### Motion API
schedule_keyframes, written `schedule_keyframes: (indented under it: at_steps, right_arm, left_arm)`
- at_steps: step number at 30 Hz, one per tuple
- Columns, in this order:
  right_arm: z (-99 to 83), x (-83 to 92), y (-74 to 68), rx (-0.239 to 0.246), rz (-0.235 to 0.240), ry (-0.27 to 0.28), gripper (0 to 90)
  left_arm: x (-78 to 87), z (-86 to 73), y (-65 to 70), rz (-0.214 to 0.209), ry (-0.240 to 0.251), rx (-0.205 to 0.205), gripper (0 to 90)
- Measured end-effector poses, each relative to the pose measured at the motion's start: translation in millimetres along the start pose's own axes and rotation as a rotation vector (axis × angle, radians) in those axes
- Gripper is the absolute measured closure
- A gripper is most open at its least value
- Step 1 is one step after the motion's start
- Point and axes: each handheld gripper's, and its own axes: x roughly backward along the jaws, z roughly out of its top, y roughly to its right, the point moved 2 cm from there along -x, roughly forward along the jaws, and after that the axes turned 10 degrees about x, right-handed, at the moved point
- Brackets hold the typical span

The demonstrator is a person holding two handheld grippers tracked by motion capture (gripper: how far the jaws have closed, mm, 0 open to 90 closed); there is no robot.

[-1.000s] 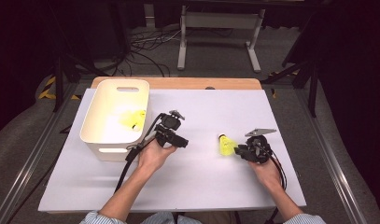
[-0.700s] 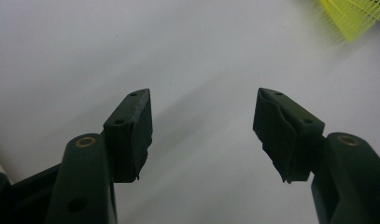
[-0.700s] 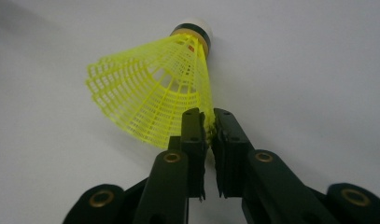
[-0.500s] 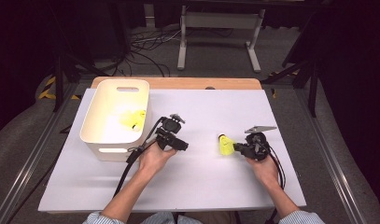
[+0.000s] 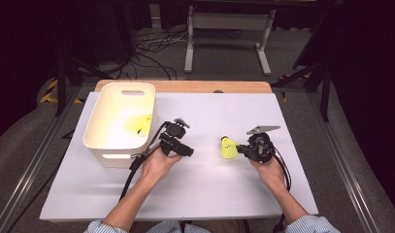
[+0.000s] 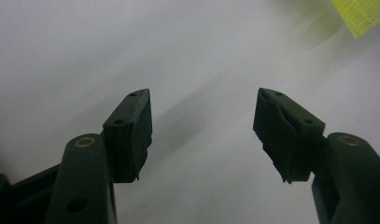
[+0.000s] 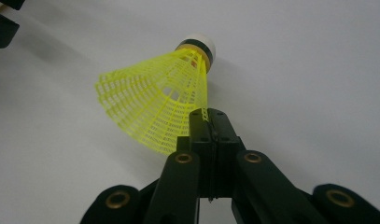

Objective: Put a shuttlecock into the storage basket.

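Note:
A yellow mesh shuttlecock (image 5: 228, 148) with a white cork tip is held just above the white table by my right gripper (image 5: 241, 149). In the right gripper view the jaws are shut (image 7: 208, 119) on the rim of the shuttlecock's skirt (image 7: 155, 107), and the cork points away. My left gripper (image 5: 189, 151) rests near the table's middle, beside the bin, pointing right. Its jaws stand open (image 6: 201, 126) with nothing between them. A corner of the yellow skirt (image 6: 360, 14) shows far off in the left gripper view.
A white bin (image 5: 100, 133) with handle slots stands at the table's left and holds another yellow shuttlecock (image 5: 138, 124). A wooden strip (image 5: 185, 86) runs along the table's far edge. Cables trail from both grippers toward the person.
My right gripper has closed on the shuttlecock's skirt and shifted slightly up and away with it. The left hand has stayed in place.

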Motion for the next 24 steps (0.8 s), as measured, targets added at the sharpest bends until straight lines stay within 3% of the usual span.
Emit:
schedule_keyframes:
  at_steps: [12, 24]
  right_arm:
    - [16.7, -11.9, -19.9, 0.046, 0.024, -0.014, 90.0]
    - [33.9, -27.6, -39.1, 0.049, 0.031, -0.031, 90.0]
  left_arm:
    - [0.4, -2.0, -0.7, -0.005, -0.01, -0.009, 36.5]
    - [4.5, -6.4, -4.6, -0.016, 0.003, -0.009, 36.4]
